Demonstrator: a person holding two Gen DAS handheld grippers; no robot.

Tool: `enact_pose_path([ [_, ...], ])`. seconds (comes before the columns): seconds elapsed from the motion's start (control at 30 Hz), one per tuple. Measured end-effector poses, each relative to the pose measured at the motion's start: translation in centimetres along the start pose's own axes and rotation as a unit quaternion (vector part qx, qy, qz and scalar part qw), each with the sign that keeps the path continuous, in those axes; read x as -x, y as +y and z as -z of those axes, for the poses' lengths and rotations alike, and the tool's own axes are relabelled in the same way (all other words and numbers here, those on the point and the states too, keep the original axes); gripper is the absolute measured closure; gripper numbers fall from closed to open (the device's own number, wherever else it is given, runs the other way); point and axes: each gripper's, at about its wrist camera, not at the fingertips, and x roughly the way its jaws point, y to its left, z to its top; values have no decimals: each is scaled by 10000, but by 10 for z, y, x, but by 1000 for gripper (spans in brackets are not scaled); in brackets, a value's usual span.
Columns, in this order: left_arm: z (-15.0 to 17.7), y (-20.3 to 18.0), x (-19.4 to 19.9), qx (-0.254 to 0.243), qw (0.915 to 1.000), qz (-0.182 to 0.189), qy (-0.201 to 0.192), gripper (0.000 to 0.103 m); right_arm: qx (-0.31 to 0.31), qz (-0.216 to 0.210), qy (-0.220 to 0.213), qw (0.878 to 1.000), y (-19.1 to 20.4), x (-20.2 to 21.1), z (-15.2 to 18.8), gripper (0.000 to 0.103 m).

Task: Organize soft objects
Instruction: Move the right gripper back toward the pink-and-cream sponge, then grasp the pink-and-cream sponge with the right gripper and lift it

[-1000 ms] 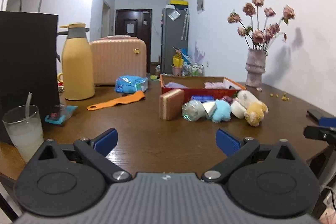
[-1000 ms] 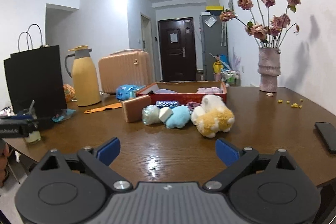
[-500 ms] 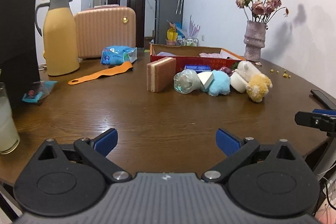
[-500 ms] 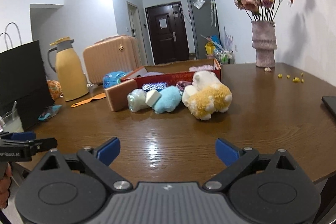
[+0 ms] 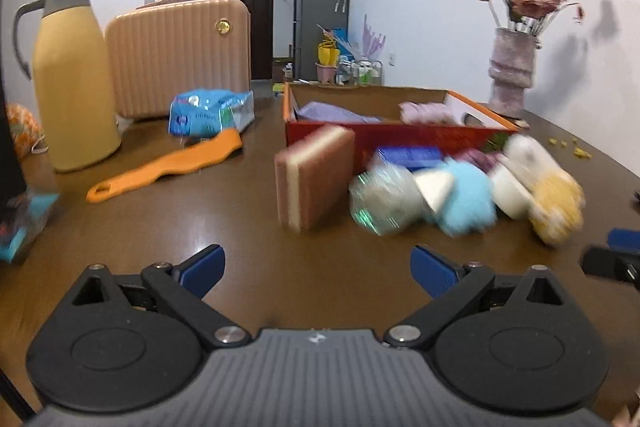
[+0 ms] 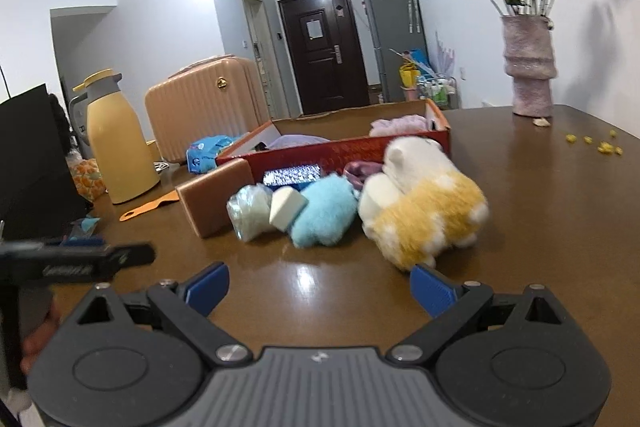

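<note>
While both grippers hang low over the brown table (image 6: 540, 195) with their blue-tipped fingers spread wide and nothing between them, the left gripper (image 5: 318, 263) faces the sponge (image 5: 314, 177) and the right gripper (image 6: 320, 285) sits just short of the yellow-and-white plush (image 6: 424, 211). The soft things lie in a row in front of the red box (image 6: 360, 151) — sponge on edge, wrapped ball (image 6: 250, 211), white wedge (image 6: 286, 207), blue plush (image 6: 324, 215), then the yellow-and-white plush, each touching the next. Inside the box lie pale purple and pink cloths (image 6: 398, 125) — the flask (image 5: 68, 75), case (image 5: 180, 55) and vase (image 6: 528, 67) stand well apart from the row.
</note>
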Motion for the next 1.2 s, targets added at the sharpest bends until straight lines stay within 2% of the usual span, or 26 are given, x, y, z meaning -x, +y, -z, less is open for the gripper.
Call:
enact_pose_path([
  [0.13, -26, 8, -51, 83, 9999, -104, 72, 4, 66, -85, -20, 9999, 5, -23, -12, 6],
  [0.2, -34, 13, -70, 144, 9998, -88, 93, 12, 37, -100, -23, 9999, 6, -32, -16, 6],
  [0.23, -37, 15, -78, 200, 9998, -32, 73, 21, 17, -107, -11, 9999, 5, -36, -16, 6],
  [0.27, -39, 17, -83, 269, 9996, 30, 57, 37, -3, -108, 6, 9999, 4, -39, -16, 6],
  [0.3, -40, 19, -88, 334, 9994, 120, 16, 57, -28, -99, 34, 9999, 3, -43, -16, 6],
  [0.33, -40, 20, -90, 353, 9992, 182, -32, 63, -54, -91, 60, 9999, 2, -46, -15, 6],
  [0.43, -38, 22, -76, 426, 9989, 84, -161, 65, -183, -69, 131, 9997, -2, -53, -12, 7],
  [0.5, -38, 20, -49, 308, 9982, 284, -426, 65, -282, -51, 58, 9996, -5, -51, -11, 8],
  [0.53, -38, 20, -32, 336, 9968, 518, -502, 65, -316, -42, 16, 9995, -6, -49, -11, 8],
  [0.57, -38, 22, -17, 476, 9940, 843, -516, 65, -347, -20, -56, 9994, -7, -46, -11, 8],
  [0.6, -35, 26, -2, 719, 9876, 1320, -456, 64, -357, -6, -123, 9993, -7, -43, -12, 8],
  [0.63, -31, 29, 8, 912, 9801, 1722, -372, 64, -367, 6, -206, 9991, -8, -40, -12, 8],
  [0.67, -24, 31, 17, 1126, 9691, 2180, -234, 64, -388, 19, -269, 9989, -9, -37, -13, 8],
  [0.73, -7, 32, 19, 1599, 9472, 2770, 234, 63, -471, 49, -386, 9981, -13, -32, -14, 8],
  [0.77, 1, 30, 14, 1697, 9396, 2924, 537, 63, -526, 71, -420, 9977, -14, -30, -14, 8],
  [0.8, 11, 26, 7, 1725, 9357, 2954, 864, 63, -598, 104, -430, 9972, -16, -29, -13, 8],
  [0.87, 23, 23, -5, 1664, 9396, 2727, 1229, 61, -688, 118, -337, 9970, -18, -30, -13, 8],
  [0.9, 26, 26, -9, 1693, 9404, 2682, 1227, 60, -706, 101, -267, 9971, -18, -30, -13, 8],
  [0.93, 26, 28, -13, 1699, 9434, 2569, 1234, 51, -708, 84, -228, 9972, -18, -29, -12, 8],
  [0.97, 25, 29, -15, 1656, 9516, 2295, 1203, 40, -682, 54, -191, 9975, -16, -28, -10, 8],
  [1.0, 23, 28, -15, 1537, 9645, 1853, 1084, 34, -635, 22, -154, 9979, -13, -26, -8, 8],
  [1.03, 21, 27, -14, 1390, 9744, 1487, 954, 32, -591, -5, -129, 9982, -10, -24, -6, 8],
  [1.07, 19, 26, -13, 1265, 9805, 1237, 852, 32, -545, -31, -98, 9985, -8, -23, -5, 8],
  [1.1, 18, 28, -11, 1258, 9823, 1153, 769, 31, -518, -51, -83, 9986, -6, -21, -4, 8],
  [1.2, 17, 37, 4, 1594, 9767, 1282, 654, 30, -484, -130, -81, 9987, -3, -15, -1, 8],
])
